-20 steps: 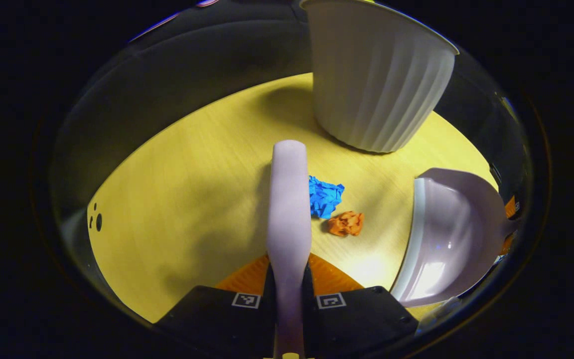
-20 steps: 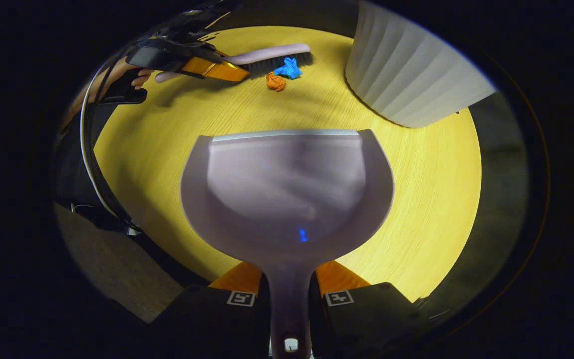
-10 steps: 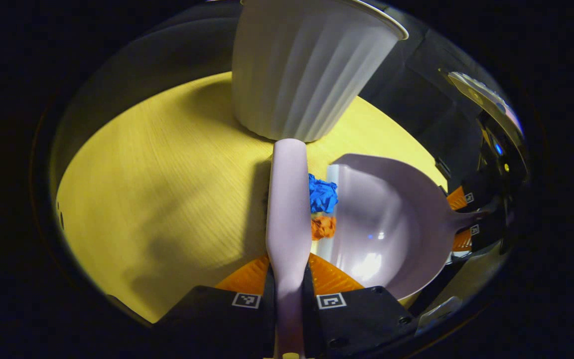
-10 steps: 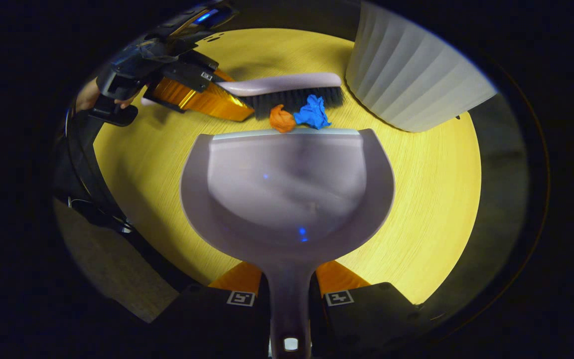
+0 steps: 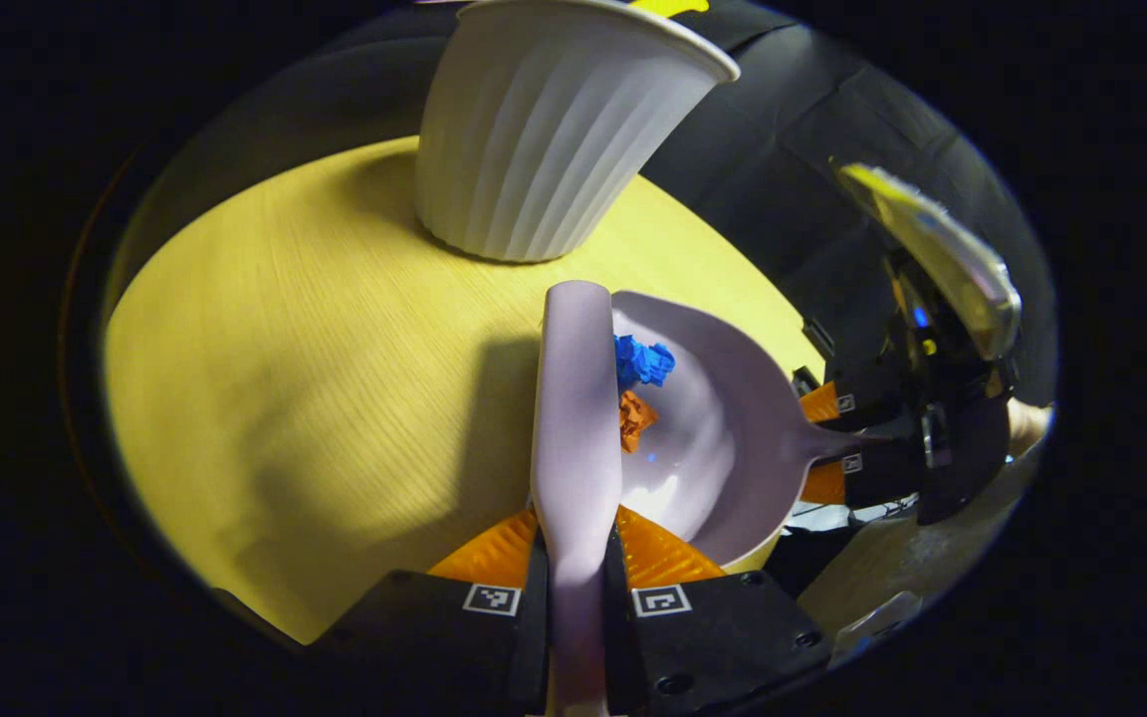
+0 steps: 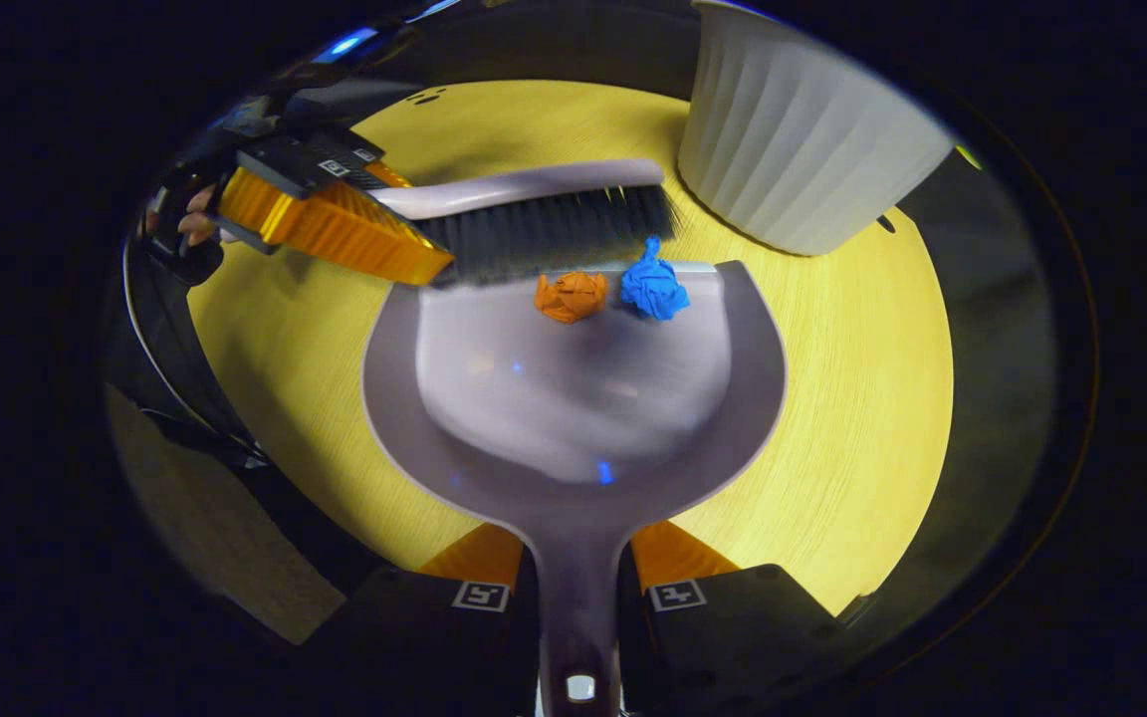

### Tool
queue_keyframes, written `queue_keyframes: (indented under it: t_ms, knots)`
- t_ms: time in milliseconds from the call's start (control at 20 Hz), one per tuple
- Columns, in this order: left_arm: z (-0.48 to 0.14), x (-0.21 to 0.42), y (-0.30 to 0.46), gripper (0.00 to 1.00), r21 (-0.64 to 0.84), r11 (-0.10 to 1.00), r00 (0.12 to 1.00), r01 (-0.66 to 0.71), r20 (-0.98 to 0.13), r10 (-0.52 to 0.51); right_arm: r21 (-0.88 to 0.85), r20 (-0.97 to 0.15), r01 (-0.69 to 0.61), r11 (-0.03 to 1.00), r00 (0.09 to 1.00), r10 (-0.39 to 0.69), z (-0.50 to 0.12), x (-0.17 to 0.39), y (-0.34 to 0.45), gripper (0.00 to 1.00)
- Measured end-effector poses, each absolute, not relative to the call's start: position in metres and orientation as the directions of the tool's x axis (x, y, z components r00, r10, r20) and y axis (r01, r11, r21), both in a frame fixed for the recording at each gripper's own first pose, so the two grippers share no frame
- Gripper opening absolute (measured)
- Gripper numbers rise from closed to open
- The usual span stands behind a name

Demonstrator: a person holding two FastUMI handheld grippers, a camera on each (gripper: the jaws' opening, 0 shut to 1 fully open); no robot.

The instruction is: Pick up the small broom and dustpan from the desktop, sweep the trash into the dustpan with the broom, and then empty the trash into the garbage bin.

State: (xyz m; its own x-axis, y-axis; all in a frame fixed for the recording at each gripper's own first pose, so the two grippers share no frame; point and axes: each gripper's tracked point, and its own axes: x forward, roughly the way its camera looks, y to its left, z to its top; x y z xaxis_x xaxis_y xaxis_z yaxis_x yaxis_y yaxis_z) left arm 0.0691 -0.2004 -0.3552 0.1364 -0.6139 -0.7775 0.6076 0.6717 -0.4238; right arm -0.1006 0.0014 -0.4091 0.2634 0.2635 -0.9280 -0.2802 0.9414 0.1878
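Sweeping step, near its end. The left gripper (image 5: 574, 588) is clamped on the broom (image 6: 534, 214) handle; the right gripper (image 6: 578, 597) is clamped on the dustpan (image 6: 573, 398) handle. The orange scrap (image 6: 571, 296) and blue scrap (image 6: 653, 289) lie just inside the dustpan lip, on the table (image 6: 852, 378). Next move, by judgement: brush both deeper, then lift level toward the white bin (image 6: 802, 159).

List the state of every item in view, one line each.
Broom: gripped by left gripper, bristles at the dustpan's lip.
Dustpan: held by right gripper, flat on the table.
Orange paper wad: inside the dustpan.
Blue paper wad: on the dustpan's lip.
Garbage bin: upright.
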Motion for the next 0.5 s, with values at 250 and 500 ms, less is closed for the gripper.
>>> queue_keyframes:
  t_ms: [250, 500]
  knots:
    - [-0.327, 0.077, -0.165, 0.25, -0.358, 0.773, 0.328, 0.524, -0.753, -0.571, 0.194, -0.926, -0.182, 0.964, 0.291, 0.241, -0.381, -0.114, -0.007, 0.36]
    - [-0.339, 0.079, -0.117, 0.26, -0.179, 0.884, 0.481, 0.432, -0.783, -0.393, 0.210, -0.921, -0.038, 0.977, 0.326, 0.211, -0.316, -0.117, -0.048, 0.40]
